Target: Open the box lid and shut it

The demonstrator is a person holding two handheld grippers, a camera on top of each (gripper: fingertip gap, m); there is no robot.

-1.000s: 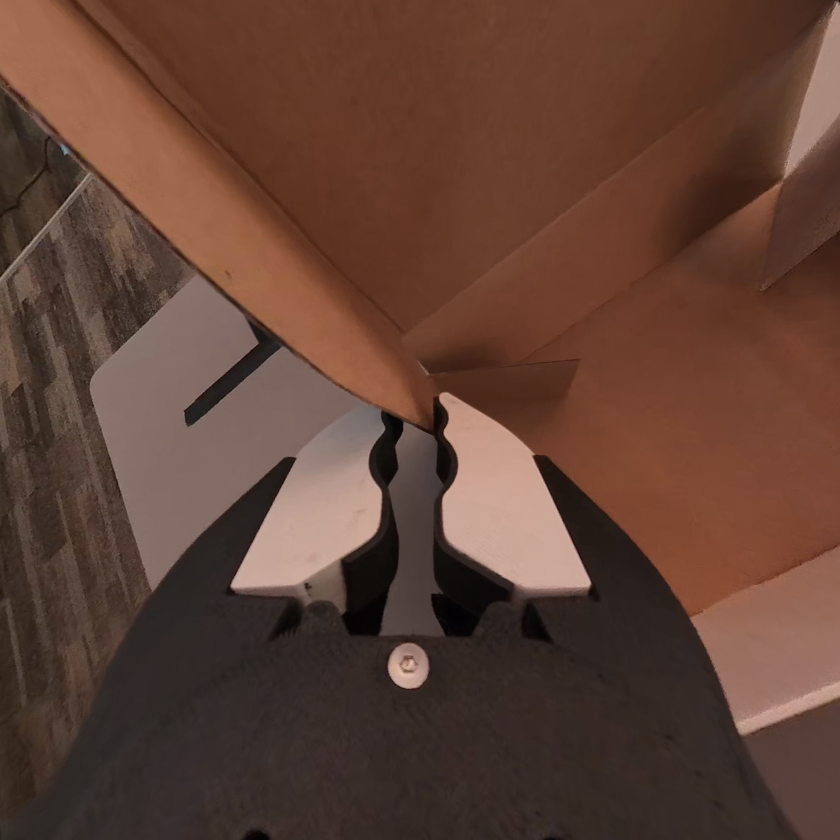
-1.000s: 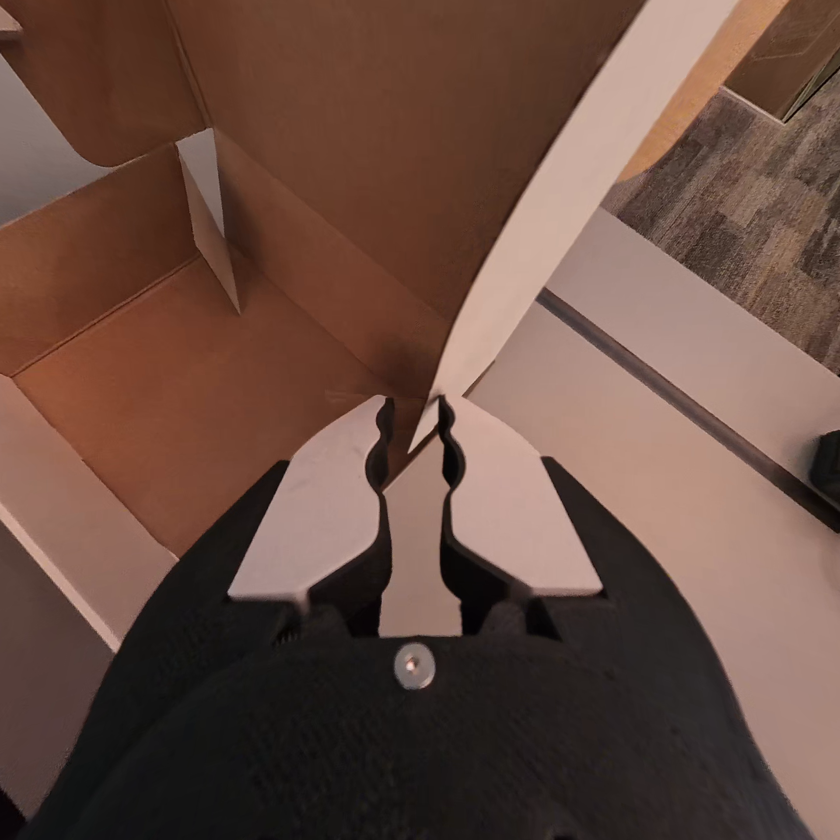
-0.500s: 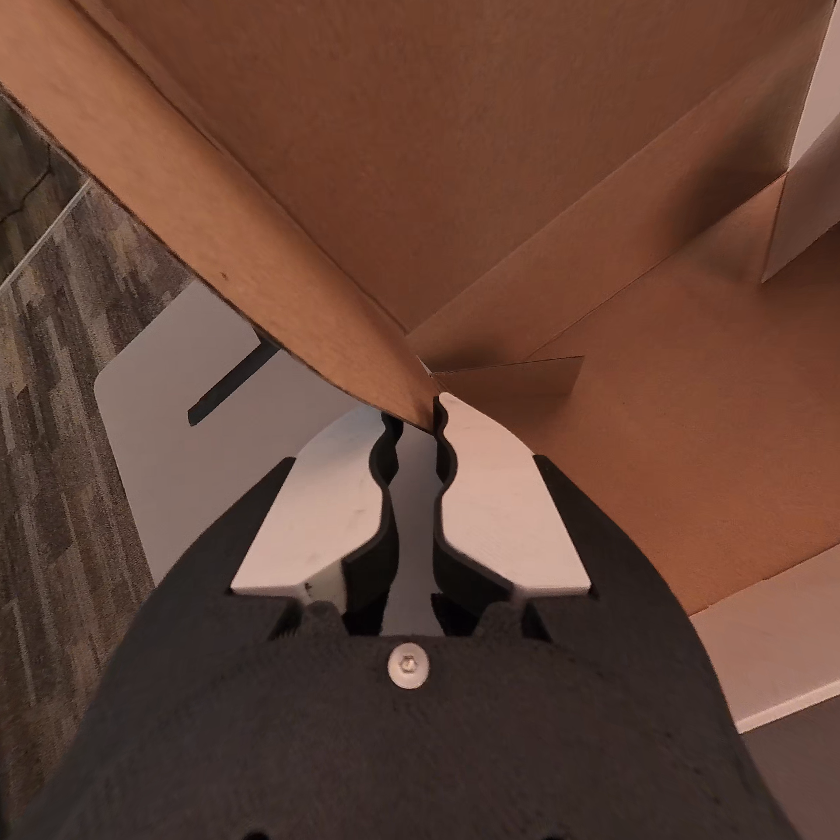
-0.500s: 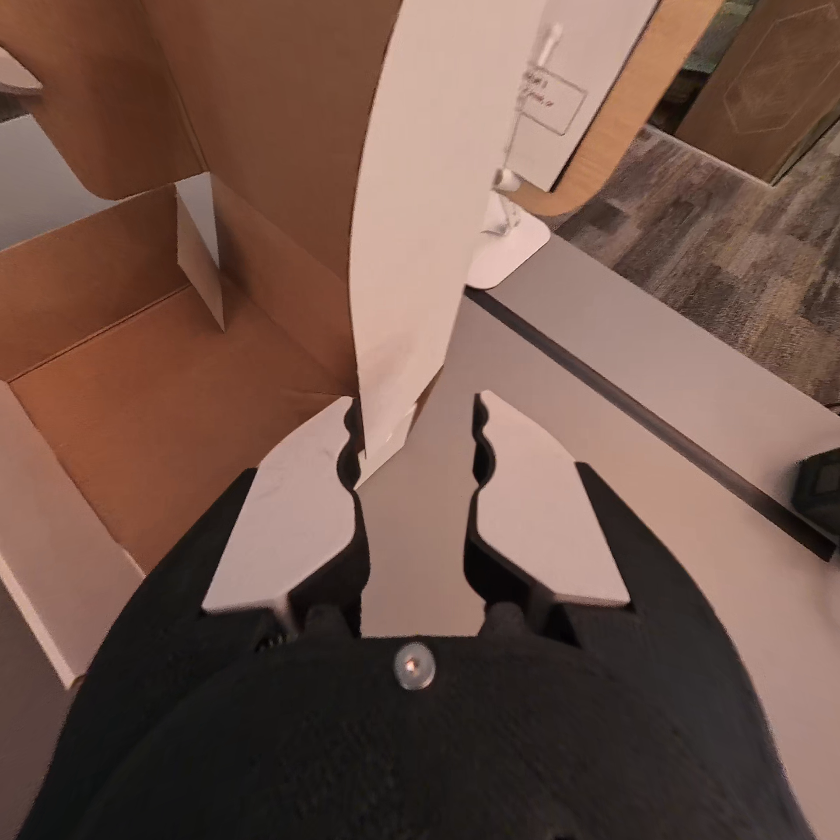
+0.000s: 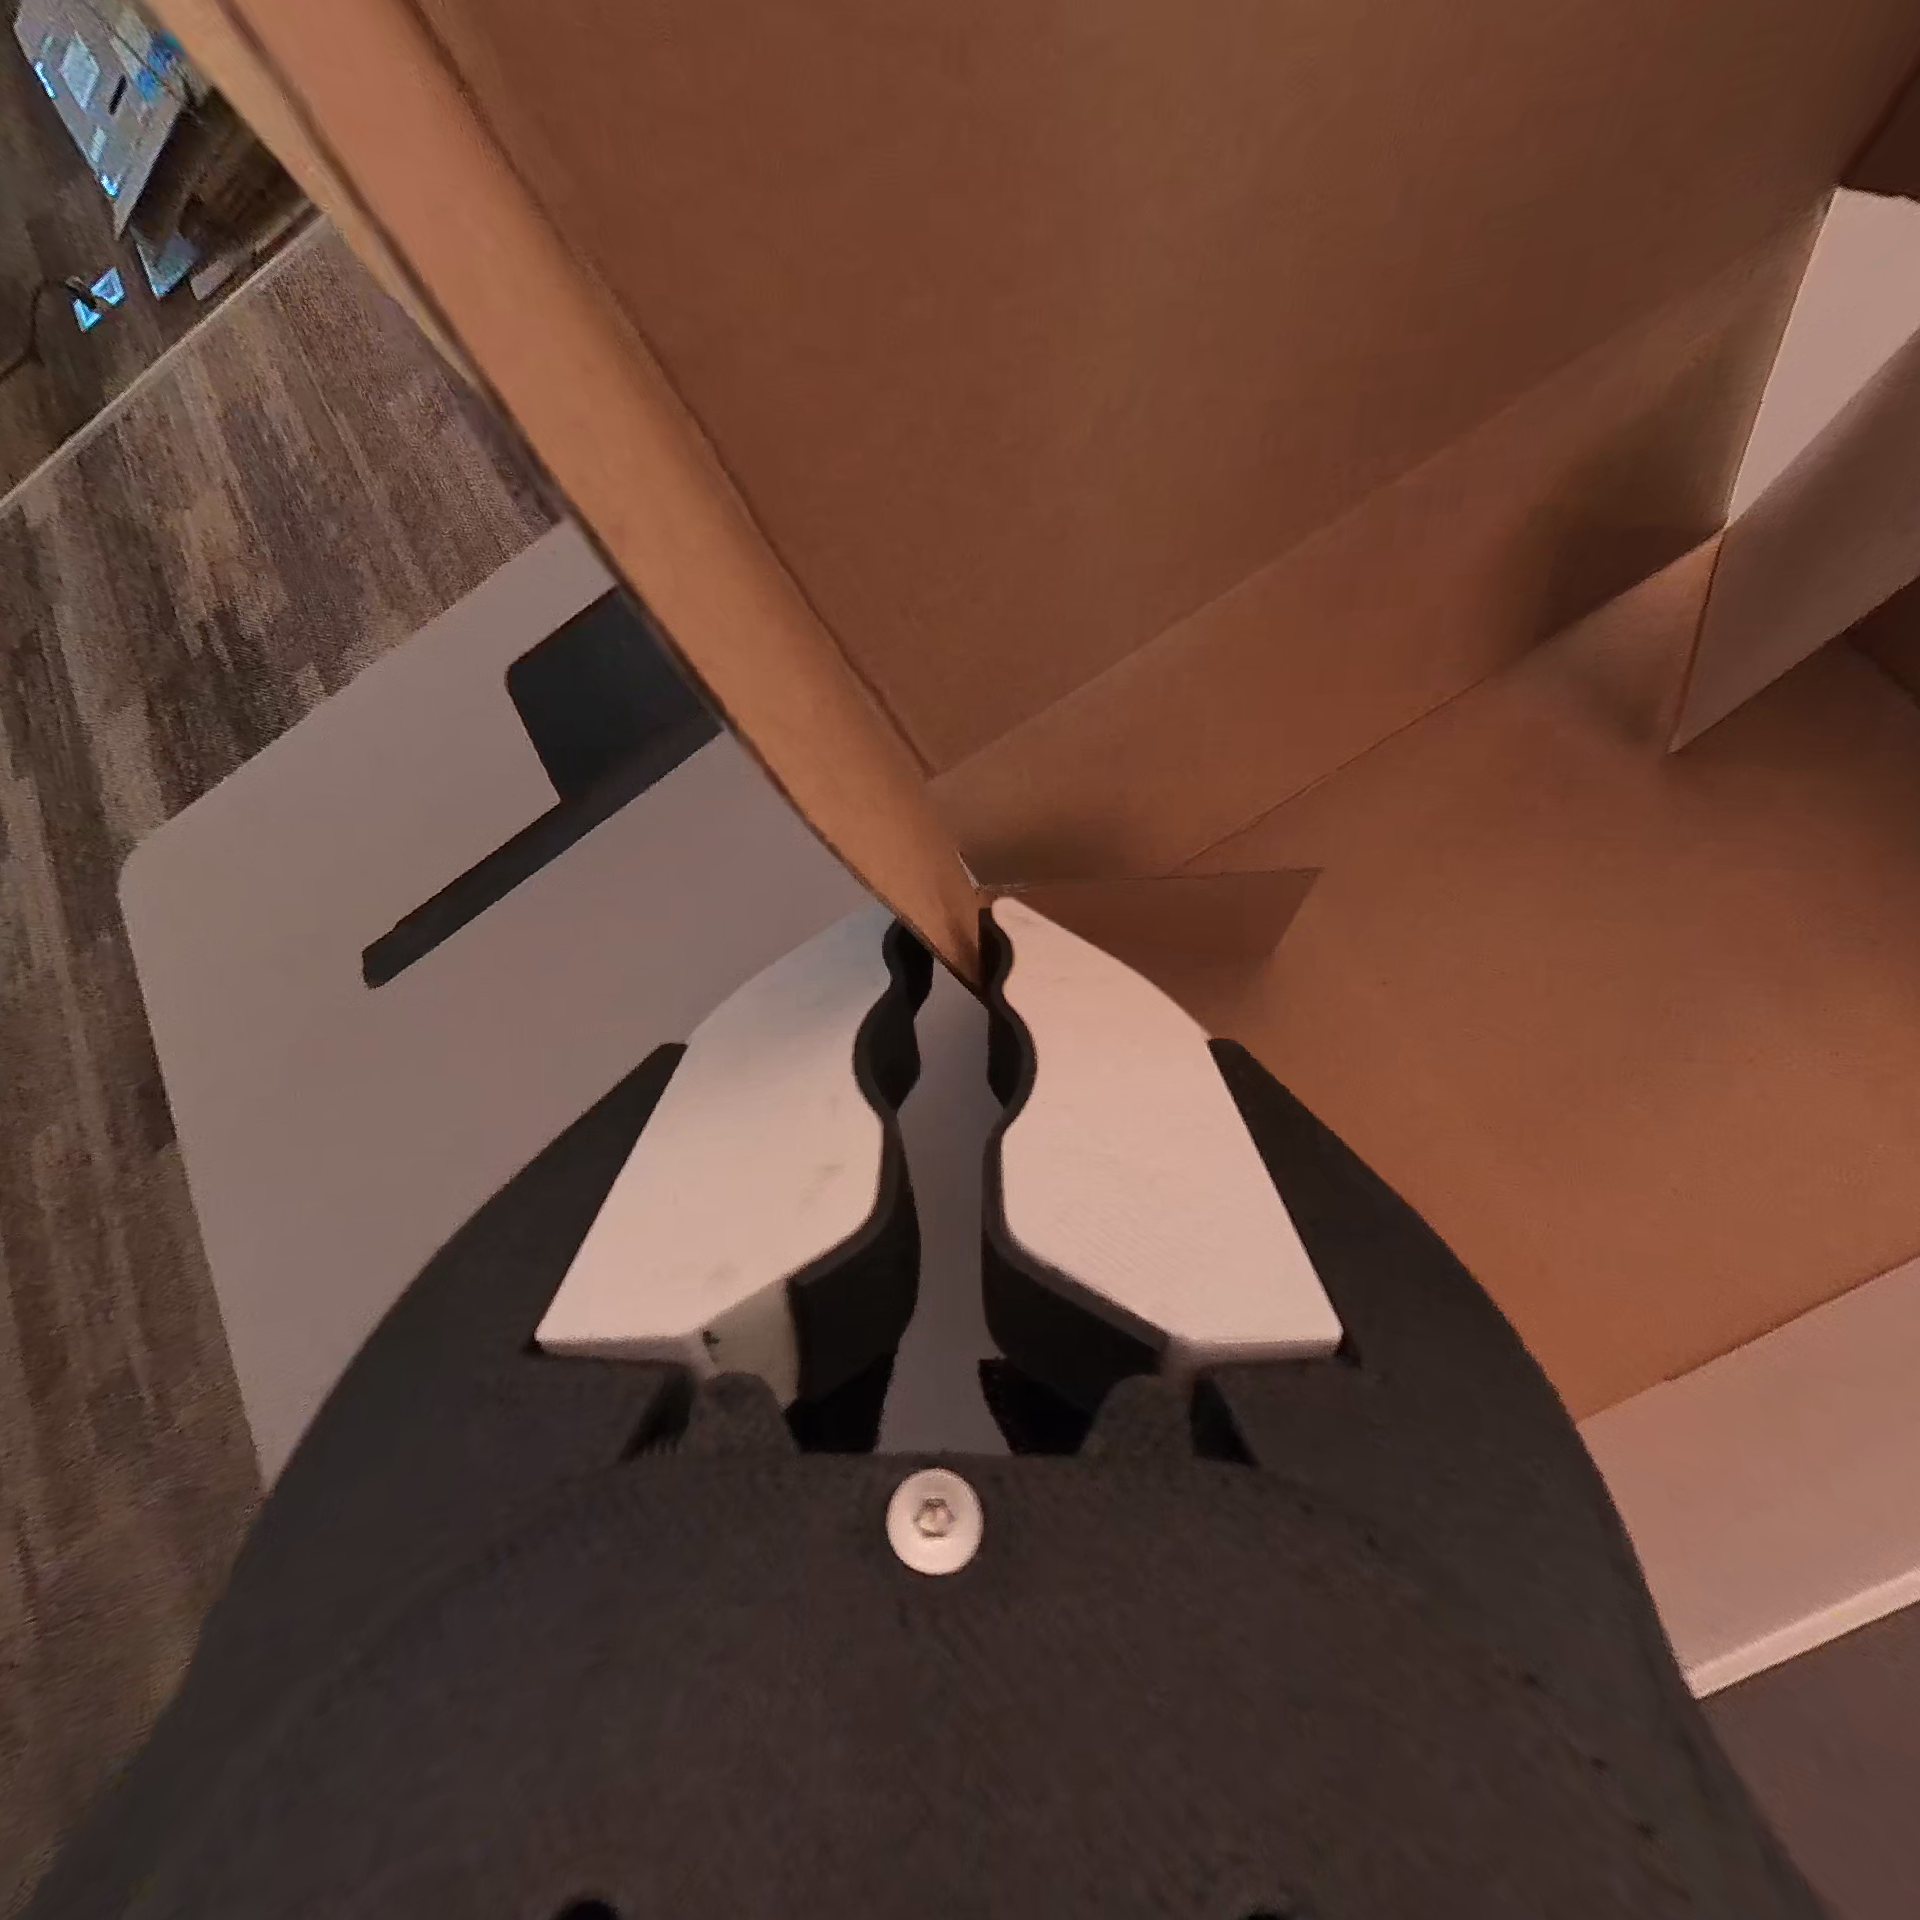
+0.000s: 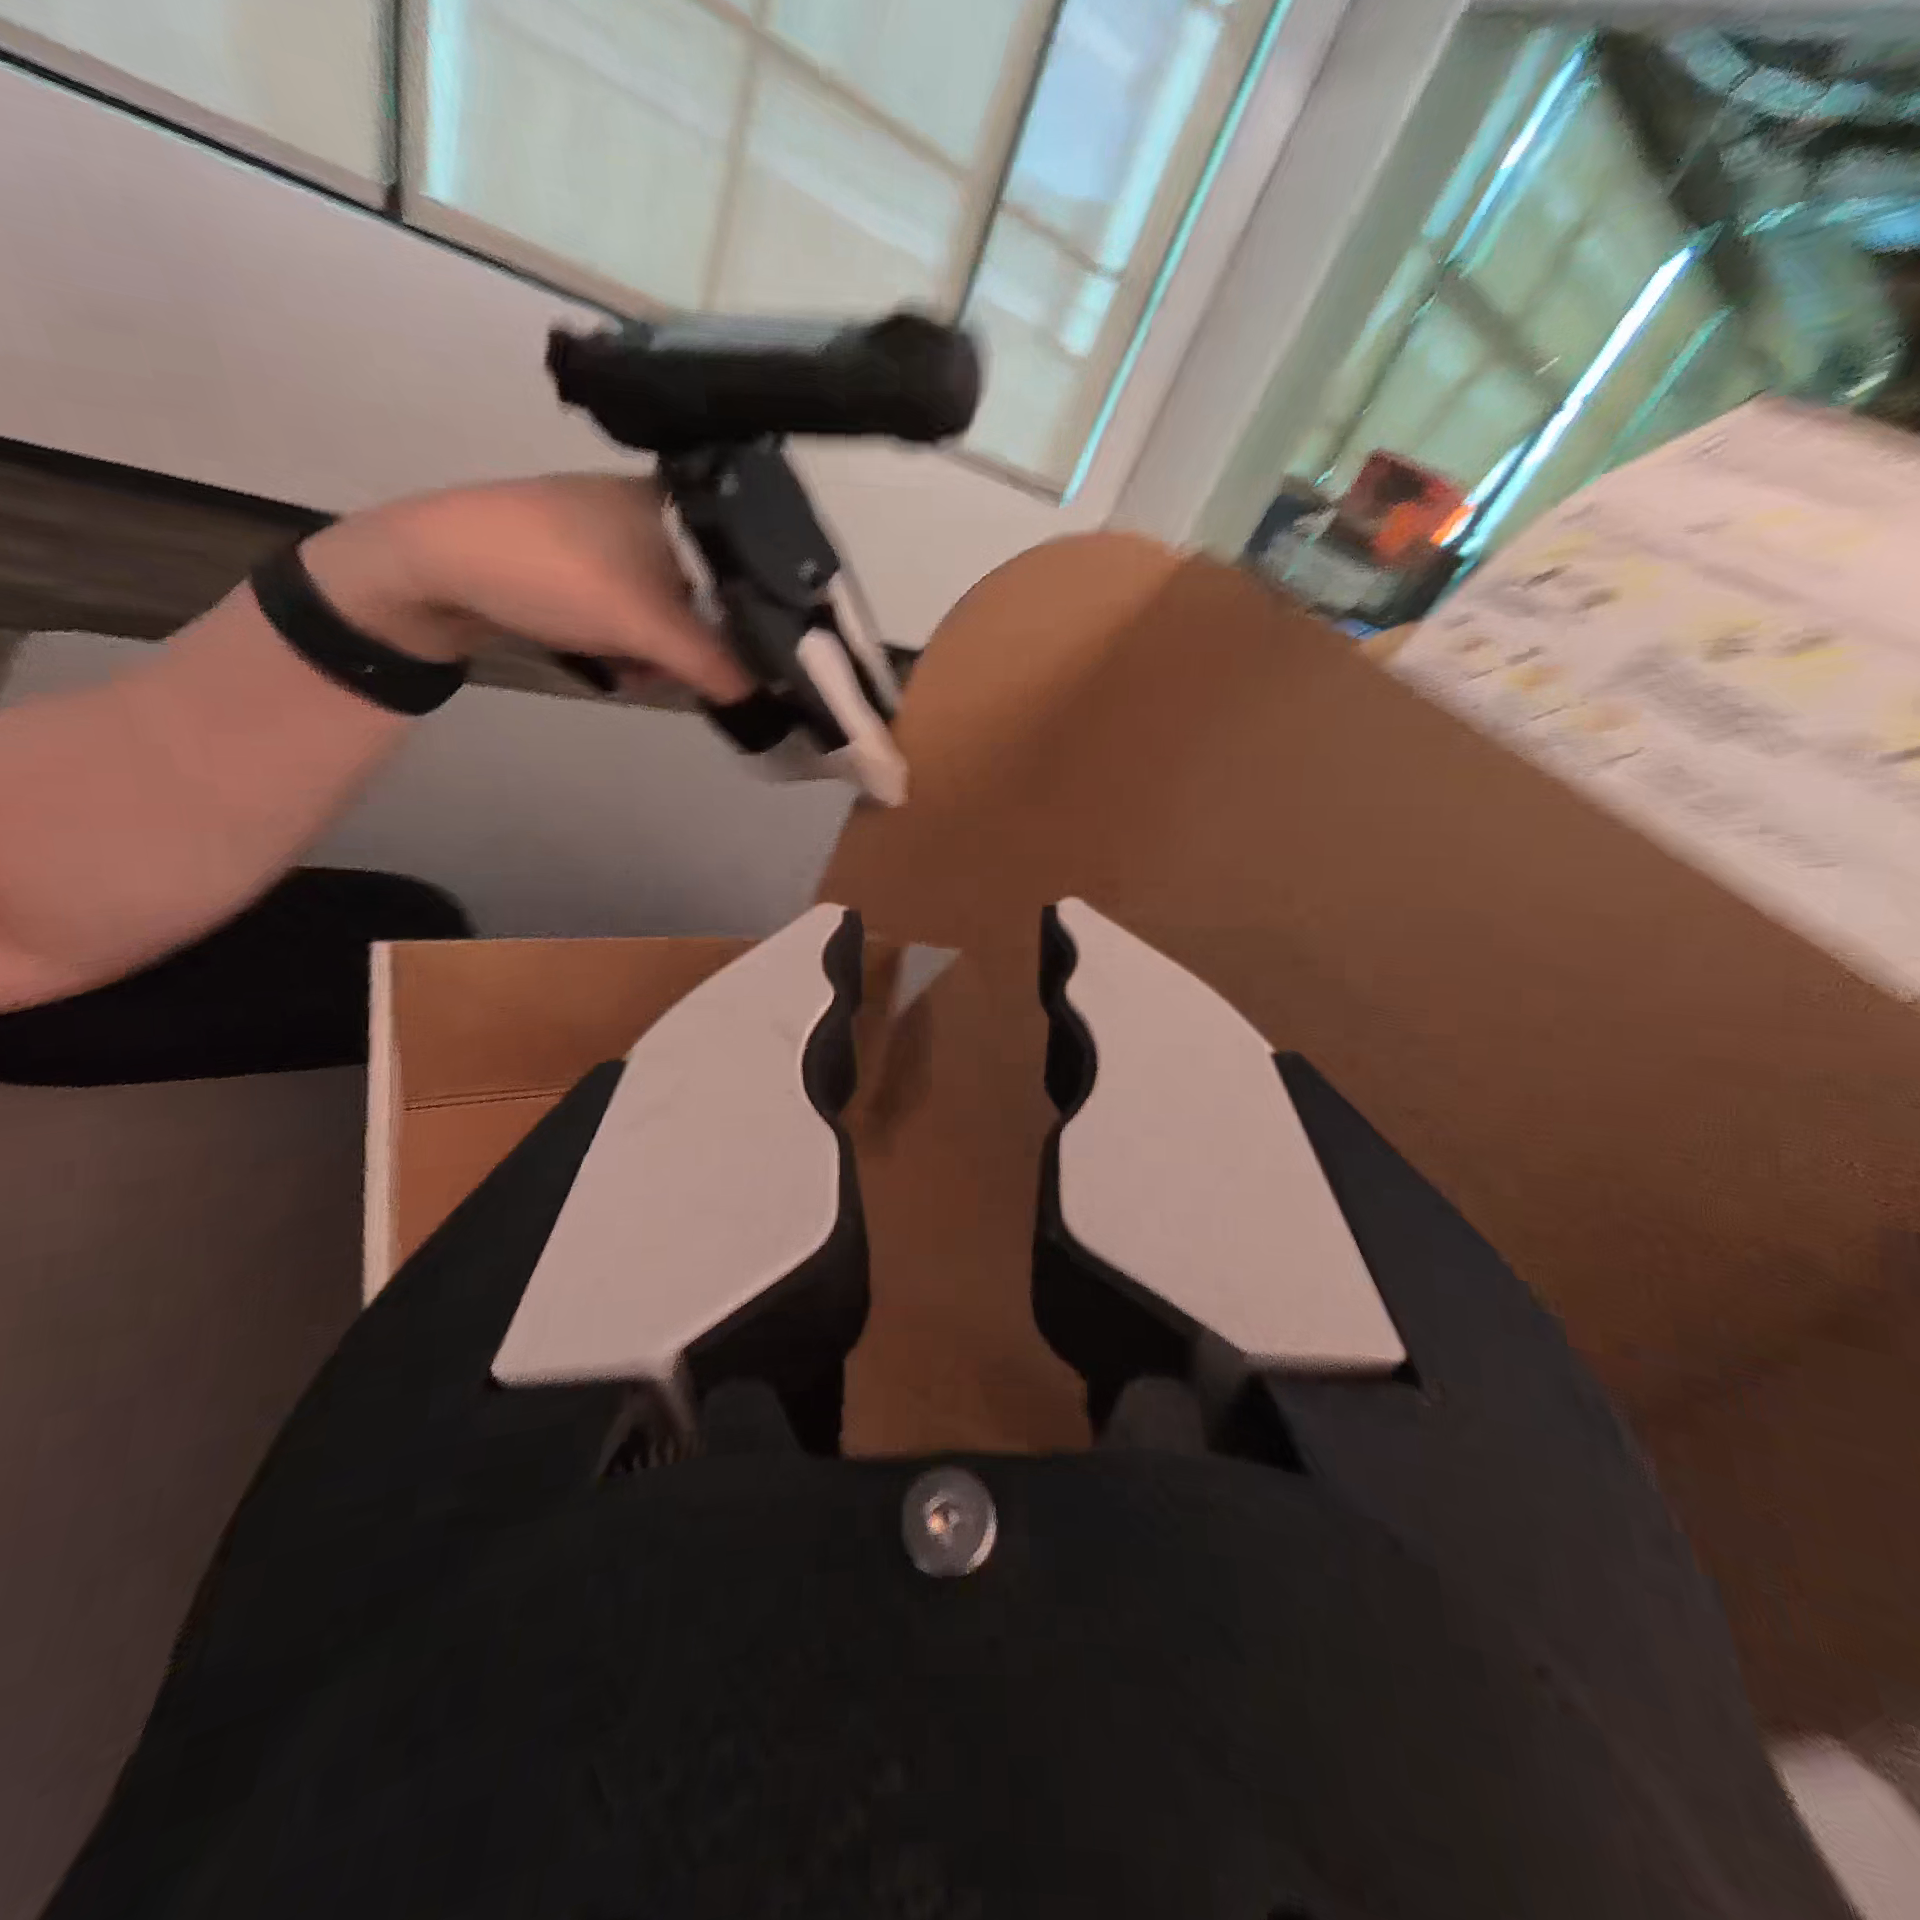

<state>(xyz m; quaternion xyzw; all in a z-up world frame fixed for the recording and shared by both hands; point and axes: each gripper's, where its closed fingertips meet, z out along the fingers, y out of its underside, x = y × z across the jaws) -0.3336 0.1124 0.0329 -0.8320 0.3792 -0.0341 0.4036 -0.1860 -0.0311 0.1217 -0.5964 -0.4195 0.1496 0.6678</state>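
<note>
The cardboard box (image 5: 1558,1039) stands open on the white table, brown inside and white outside. Its lid (image 5: 1039,364) is raised above the box. My left gripper (image 5: 961,935) is shut on the lid's side flap (image 5: 644,436) at its lower corner. In the right wrist view the left gripper (image 6: 883,774) shows farther off, held by a hand, pinching the flap's edge. My right gripper (image 6: 951,925) is open and empty. It hovers over the box, with the brown lid (image 6: 1403,987) in front of it and to its right.
The white table (image 5: 343,987) has a dark slot (image 5: 561,810) to the left of the box. Grey patterned carpet (image 5: 156,623) lies beyond the table edge. A person's forearm (image 6: 260,748) with a black wristband reaches in from the left. Windows and a wall stand behind.
My right gripper let go of the lid's flap, opened, and swung up and round to face across the box. My left gripper has kept its hold on the flap.
</note>
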